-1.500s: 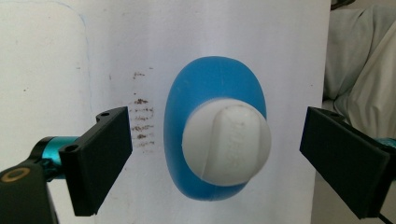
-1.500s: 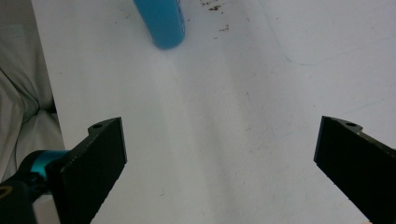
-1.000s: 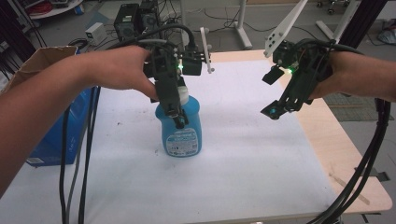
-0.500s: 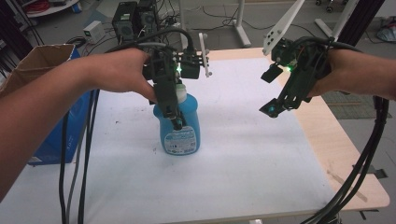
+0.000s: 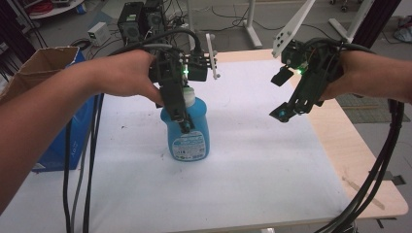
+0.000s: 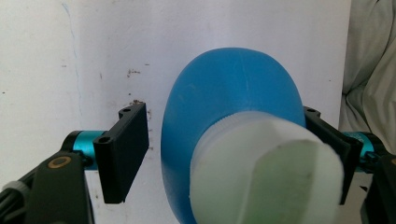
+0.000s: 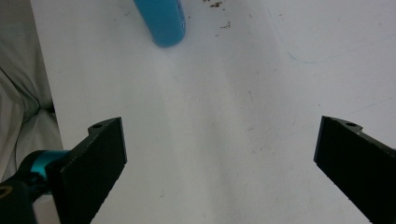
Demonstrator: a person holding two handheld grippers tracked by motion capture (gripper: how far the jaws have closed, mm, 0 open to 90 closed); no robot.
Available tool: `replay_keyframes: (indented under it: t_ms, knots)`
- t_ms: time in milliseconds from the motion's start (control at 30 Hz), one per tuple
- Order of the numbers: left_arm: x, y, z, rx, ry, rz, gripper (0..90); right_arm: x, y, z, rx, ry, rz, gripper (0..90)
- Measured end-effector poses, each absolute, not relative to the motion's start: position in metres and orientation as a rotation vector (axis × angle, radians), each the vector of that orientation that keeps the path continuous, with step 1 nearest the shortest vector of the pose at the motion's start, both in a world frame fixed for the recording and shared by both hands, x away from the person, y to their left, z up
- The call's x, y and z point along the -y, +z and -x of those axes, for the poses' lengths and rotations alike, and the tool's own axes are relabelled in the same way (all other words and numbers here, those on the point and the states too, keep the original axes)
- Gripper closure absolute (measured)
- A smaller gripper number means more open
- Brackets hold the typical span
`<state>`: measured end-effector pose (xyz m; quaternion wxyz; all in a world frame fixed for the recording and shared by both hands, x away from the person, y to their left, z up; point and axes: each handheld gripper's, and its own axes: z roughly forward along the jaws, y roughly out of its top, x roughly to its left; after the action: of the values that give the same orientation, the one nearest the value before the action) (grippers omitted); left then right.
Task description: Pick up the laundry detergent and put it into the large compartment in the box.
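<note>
A blue bottle (image 5: 187, 138) with a white cap stands upright on the white-covered table (image 5: 252, 165), left of centre. My left gripper (image 5: 183, 121) points down over its top. Its jaws have just been closing, with the bottle (image 6: 233, 93) between them. In the left gripper view one pad (image 6: 123, 154) stands a narrow gap away from the bottle, and the other pad (image 6: 327, 149) sits against its far side. My right gripper (image 5: 286, 109) hangs in the air to the right, open and holding nothing. In the right gripper view the bottle (image 7: 161, 18) shows at the top edge, beyond the open gripper (image 7: 219, 158).
An open cardboard box (image 5: 41, 63) and a blue container (image 5: 73, 141) stand off the table's left side. Bare wood (image 5: 359, 160) runs along the table's right edge. Black cables (image 5: 379, 160) trail from both hands. Electronic gear (image 5: 141, 19) sits on the floor behind.
The left gripper's jaws have drawn closer around the bottle's top. Both hands and the bottle have stayed where they were.
</note>
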<state>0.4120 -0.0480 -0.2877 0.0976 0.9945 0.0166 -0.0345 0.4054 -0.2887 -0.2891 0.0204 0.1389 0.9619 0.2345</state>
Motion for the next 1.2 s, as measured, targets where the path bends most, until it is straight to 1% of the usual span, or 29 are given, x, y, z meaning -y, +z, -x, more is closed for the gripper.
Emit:
replay_keyframes:
  t_ms: [33, 200, 300, 400, 533, 1067, 1200]
  knots:
    - [0.0478, -0.2875, -0.4122, -0.046, -0.102, -2.943, 26.6, 0.2886, -0.2893, -0.4055, -2.983, 0.729, -0.429, 1.5]
    - [0.0477, -0.2882, -0.4127, -0.055, -0.100, -2.945, 27.3, 0.2886, -0.2895, -0.4058, -2.984, 0.728, -0.430, 1.5]
    - [0.0475, -0.2876, -0.4124, -0.042, -0.118, -2.937, 31.2, 0.2888, -0.2899, -0.4064, -2.983, 0.732, -0.427, 1.5]
    - [0.0473, -0.2874, -0.4124, -0.041, -0.119, -2.940, 32.1, 0.2887, -0.2901, -0.4065, -2.984, 0.730, -0.427, 1.5]
    - [0.0472, -0.2863, -0.4111, -0.023, -0.131, -2.931, 37.4, 0.2878, -0.2902, -0.4064, -2.985, 0.732, -0.429, 1.5]
    - [0.0462, -0.2850, -0.4089, -0.019, -0.130, -2.937, 37.9, 0.2881, -0.2918, -0.4068, -2.991, 0.724, -0.430, 1.5]
    - [0.0431, -0.2786, -0.4067, -0.042, -0.131, -2.937, 37.8, 0.2877, -0.2921, -0.4073, -2.992, 0.726, -0.428, 1.5]
